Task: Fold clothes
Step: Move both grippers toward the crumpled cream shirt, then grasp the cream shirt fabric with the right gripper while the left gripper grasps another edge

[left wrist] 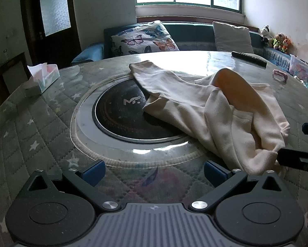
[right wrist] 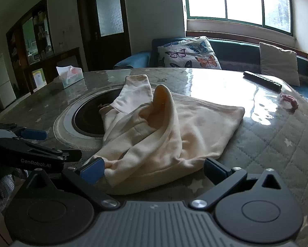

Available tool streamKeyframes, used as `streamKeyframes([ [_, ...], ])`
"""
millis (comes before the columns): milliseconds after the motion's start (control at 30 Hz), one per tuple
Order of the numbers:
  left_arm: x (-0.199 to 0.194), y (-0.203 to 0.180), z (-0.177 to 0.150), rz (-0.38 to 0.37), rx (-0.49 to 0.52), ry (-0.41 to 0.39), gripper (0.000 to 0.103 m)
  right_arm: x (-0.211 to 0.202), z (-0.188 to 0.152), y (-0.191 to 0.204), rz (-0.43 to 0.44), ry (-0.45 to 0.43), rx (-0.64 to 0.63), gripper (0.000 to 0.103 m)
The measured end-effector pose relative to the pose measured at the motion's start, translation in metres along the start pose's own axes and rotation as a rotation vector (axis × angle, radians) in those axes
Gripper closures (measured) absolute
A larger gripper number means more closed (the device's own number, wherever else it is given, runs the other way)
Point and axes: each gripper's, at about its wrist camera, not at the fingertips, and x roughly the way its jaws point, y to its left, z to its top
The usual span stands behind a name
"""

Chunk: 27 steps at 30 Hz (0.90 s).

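Your landmark is the round black cooktop point(left wrist: 125, 115) set in the middle of the quilted table point(left wrist: 40, 127). The cream garment point(left wrist: 195, 107) lies crumpled over the cooktop's right rim and spreads to the right of it, with one fold standing up. Left of the cooktop the table is bare up to the tissue box point(left wrist: 43, 78); behind it, near the far edge, lie a remote control point(left wrist: 249, 58) and a small pink thing point(left wrist: 280, 75). Your left gripper point(left wrist: 154, 169) hovers in front of the cooktop, jaws spread wide, gripping nothing. Your right gripper point(right wrist: 154, 169) is also spread wide; its left pad point(right wrist: 92, 169) seems to touch the garment's near hem, but nothing is clamped.
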Motion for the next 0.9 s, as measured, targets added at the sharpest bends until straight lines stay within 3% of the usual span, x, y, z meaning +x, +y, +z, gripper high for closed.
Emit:
streamKeyframes([
  [467,0.012,0.004,0.014,0.004,0.011,-0.002,0.0,0.037,0.046,-0.014,-0.034,-0.006,-0.063,0.003],
  [667,0.019,0.006,0.021,0.002,0.016,-0.001,0.0,0.067,0.068,-0.023,-0.051,0.019,-0.062,0.015],
  [900,0.027,0.002,0.038,-0.026,0.022,-0.018,0.0,0.105,0.089,-0.034,-0.038,0.068,-0.057,0.041],
])
